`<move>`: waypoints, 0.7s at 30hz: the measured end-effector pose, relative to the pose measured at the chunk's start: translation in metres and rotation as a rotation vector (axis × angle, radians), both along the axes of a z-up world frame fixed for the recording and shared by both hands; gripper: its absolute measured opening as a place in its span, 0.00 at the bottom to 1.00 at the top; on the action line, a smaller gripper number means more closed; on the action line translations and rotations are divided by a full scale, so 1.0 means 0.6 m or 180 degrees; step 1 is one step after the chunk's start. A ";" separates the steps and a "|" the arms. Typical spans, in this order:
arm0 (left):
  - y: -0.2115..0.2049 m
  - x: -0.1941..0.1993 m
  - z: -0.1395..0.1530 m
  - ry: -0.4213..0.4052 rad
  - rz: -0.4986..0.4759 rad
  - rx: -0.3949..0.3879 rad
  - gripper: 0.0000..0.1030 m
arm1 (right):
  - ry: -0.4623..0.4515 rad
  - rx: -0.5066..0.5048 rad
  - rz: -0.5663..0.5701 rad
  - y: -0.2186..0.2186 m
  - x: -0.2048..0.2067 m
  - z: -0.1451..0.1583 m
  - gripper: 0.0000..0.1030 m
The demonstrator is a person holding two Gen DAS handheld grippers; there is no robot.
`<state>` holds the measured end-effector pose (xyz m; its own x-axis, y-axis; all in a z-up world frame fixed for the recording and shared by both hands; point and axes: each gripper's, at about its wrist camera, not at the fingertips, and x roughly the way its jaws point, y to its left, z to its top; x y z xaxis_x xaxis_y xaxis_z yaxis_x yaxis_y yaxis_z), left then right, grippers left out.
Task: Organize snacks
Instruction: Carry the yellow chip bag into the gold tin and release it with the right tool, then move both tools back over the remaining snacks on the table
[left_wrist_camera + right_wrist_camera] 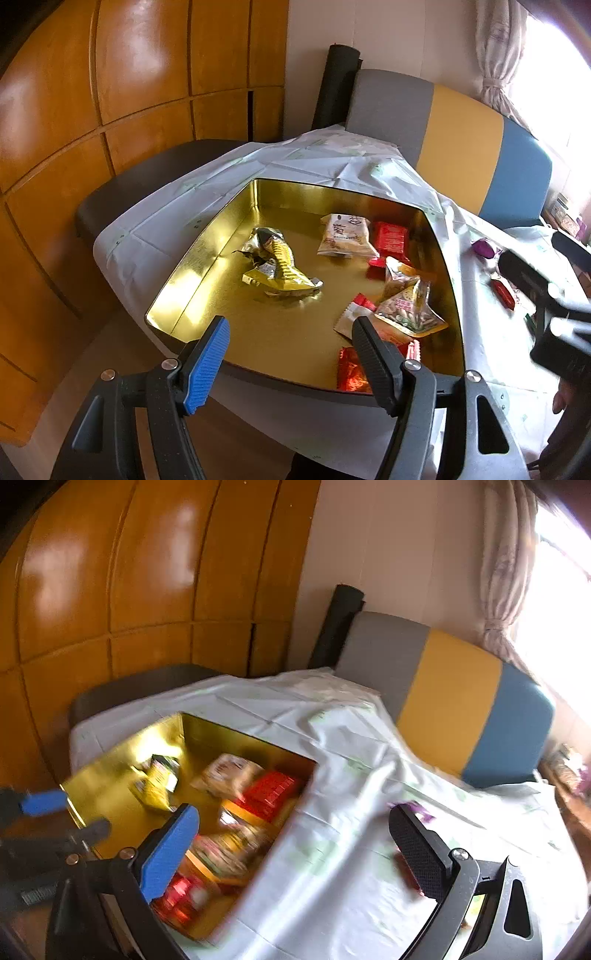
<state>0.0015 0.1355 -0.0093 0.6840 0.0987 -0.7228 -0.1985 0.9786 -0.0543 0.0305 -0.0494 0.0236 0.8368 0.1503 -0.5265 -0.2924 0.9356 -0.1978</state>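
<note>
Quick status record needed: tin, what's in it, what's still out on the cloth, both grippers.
container: gold tin, open, on the white tablecloth
in tin: gold wrapper, beige packet, red packet, several more packets at the near right
outside tin: purple snack and small red snack on the cloth, right of the tin
left gripper: open, empty, over the tin's near edge
right gripper: open wide, nothing between the jaws, over the tin's right edge
</note>
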 end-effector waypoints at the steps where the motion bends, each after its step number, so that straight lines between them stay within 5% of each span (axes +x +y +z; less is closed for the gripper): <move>1: -0.004 -0.001 0.002 -0.0007 -0.0015 0.0009 0.68 | 0.0030 -0.0052 -0.0075 -0.010 -0.002 -0.007 1.00; 6: -0.018 -0.006 0.012 -0.0051 -0.0081 0.0055 0.68 | 0.0346 0.0002 -0.0259 -0.064 -0.010 -0.030 0.98; 12: -0.041 -0.008 0.017 -0.0046 -0.0177 0.0120 0.68 | 0.0389 0.0302 -0.0525 -0.128 -0.022 -0.035 0.98; 21: -0.078 -0.014 0.031 -0.0109 -0.0368 0.0252 0.68 | 0.0177 -0.0019 -0.0780 -0.187 -0.036 -0.028 1.00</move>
<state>-0.0066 0.0884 0.0094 0.7182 0.0735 -0.6920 -0.0834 0.9963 0.0192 0.0087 -0.1618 0.0069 0.8176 -0.0570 -0.5730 -0.0675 0.9788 -0.1936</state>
